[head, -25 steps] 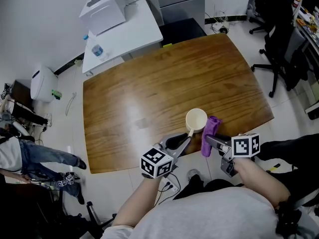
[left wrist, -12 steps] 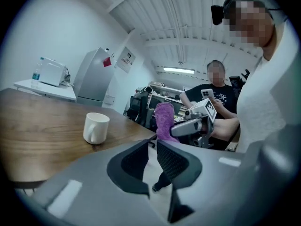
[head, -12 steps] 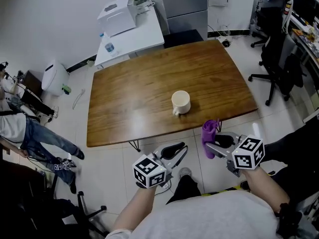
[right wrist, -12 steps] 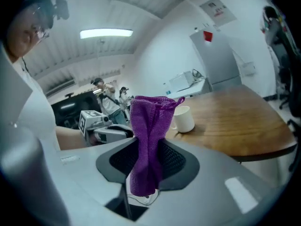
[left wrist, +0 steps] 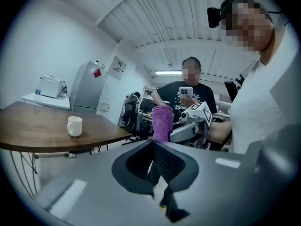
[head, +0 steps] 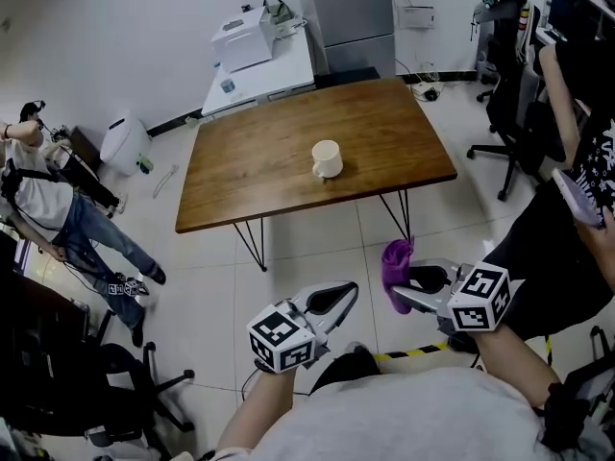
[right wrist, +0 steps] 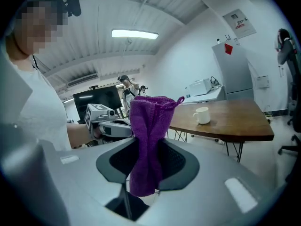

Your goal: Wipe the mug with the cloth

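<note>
Evidently the wiping itself is not under way: the mug (head: 327, 158) sits on the wooden table (head: 384, 133), well apart from both grippers (they hang over the floor). The right gripper (head: 407, 290) is clamped on the purple cloth (head: 395, 269), which sticks out past its jaws. The left gripper (head: 338, 298) is closing its jaws together on nothing. Next, I'd judge: approach the table, steady the mug with the left, bring the cloth onto it.

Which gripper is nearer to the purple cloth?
Right. The right gripper holds the cloth upright in its jaws. The left gripper is to the cloth's left, apart from it, its jaws closing together with nothing between them.
</note>
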A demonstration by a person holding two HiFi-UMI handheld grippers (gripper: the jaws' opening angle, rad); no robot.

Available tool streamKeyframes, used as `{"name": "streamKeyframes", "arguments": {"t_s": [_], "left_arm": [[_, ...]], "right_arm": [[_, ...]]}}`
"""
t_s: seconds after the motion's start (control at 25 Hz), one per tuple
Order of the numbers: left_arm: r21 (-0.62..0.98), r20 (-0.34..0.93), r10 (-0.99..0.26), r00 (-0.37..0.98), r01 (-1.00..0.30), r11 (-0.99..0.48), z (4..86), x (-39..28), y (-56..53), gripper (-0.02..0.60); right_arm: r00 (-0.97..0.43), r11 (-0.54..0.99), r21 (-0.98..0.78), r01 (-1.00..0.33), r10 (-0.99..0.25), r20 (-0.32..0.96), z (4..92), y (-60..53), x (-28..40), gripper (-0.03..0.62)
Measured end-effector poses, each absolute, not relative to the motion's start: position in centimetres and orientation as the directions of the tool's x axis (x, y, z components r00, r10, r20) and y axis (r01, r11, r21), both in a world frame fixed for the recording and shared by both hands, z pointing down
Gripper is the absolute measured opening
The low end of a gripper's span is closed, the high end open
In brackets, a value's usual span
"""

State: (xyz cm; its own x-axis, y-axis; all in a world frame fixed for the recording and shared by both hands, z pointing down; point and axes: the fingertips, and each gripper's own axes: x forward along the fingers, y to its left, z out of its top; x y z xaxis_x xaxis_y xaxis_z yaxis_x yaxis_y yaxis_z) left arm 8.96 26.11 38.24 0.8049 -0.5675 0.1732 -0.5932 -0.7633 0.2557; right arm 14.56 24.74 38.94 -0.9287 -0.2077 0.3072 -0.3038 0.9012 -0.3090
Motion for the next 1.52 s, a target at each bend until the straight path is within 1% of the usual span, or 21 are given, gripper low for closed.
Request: {"name": "streamKeyframes", "arguments": {"t_s": [0.2,0.44,0.84,1.52], "left_arm": [[0.256,0.169,-0.583,0.795,-0.606,-0.753,36.3,9.3,29.0,0.000],[0.248,0.189,-0.588,0.787,-0.617,-0.747,35.7,8.5,29.8,0.000],[0.226,0.175,-0.579,0.796,-0.605,-0.764,35.2,8.6,30.8,0.000],[0.233,0.172,-0.557,0.813,-0.583,-0.778,35.1,8.5,31.4,0.000]], "right_arm": [[-0.938,0.912,-0.302,-0.278,-0.190,0.290,36.8,27.7,14.6,0.129],[-0.942,0.914,-0.309,-0.264,-0.175,0.288,36.2,28.8,13.3,0.129],[-0.940,0.901,-0.331,-0.280,-0.188,0.285,36.9,29.8,12.5,0.127],[-0.935,0.890,-0.343,-0.302,-0.207,0.287,36.8,31.1,12.3,0.127]]}}
